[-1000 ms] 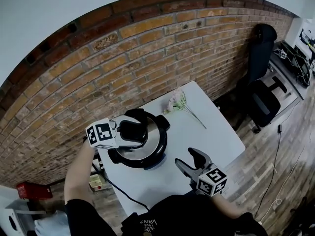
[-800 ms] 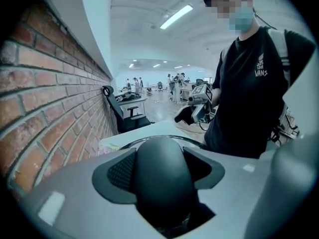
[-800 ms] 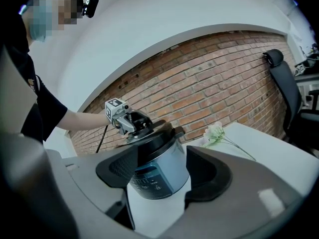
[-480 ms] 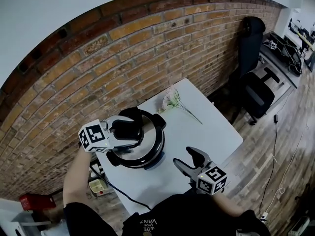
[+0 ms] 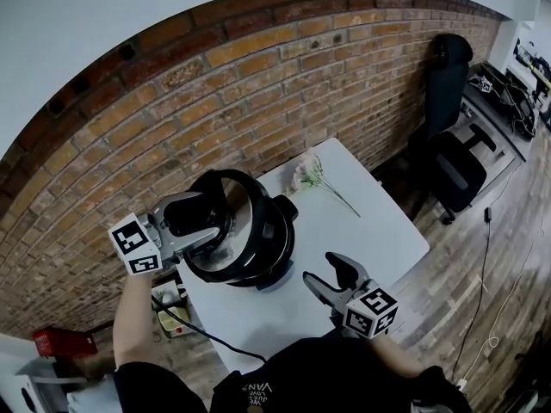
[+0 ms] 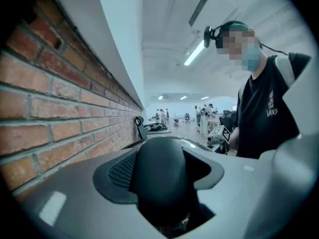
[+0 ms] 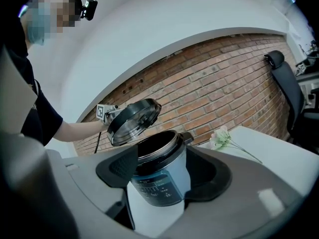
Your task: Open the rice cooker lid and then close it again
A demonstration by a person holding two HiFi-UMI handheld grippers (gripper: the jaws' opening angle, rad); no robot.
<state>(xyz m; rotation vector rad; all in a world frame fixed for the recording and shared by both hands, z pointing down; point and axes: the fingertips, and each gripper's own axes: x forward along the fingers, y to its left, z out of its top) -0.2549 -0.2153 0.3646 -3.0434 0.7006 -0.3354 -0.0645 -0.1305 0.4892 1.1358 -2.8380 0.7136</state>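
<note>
Left claw (image 5: 195, 217): pinching the lid (image 5: 232, 226) by its knob, tilted above the cooker (image 7: 158, 180).
Right claw (image 5: 330, 275): spread, empty, over the table's (image 5: 379, 231) near edge.
Cooker: table's left side.
Flowers (image 5: 310, 177): far edge.
Writing: "VANS" on shirt (image 6: 271, 108).

A red brick wall (image 5: 258, 84) runs behind the white table (image 5: 379, 231), parallel to its far edge. Above the brick, the upper wall (image 5: 86, 24) is plain white. The floor (image 5: 508, 256) is wood plank. A black office chair (image 5: 456, 170) stands near the brick wall, beyond the table's far right corner and just beside a grey desk (image 5: 499, 132) loaded with equipment. A red box (image 5: 58, 341) lies on the floor beyond the table's left edge. Linear ceiling lights (image 6: 194, 54) are lit.
</note>
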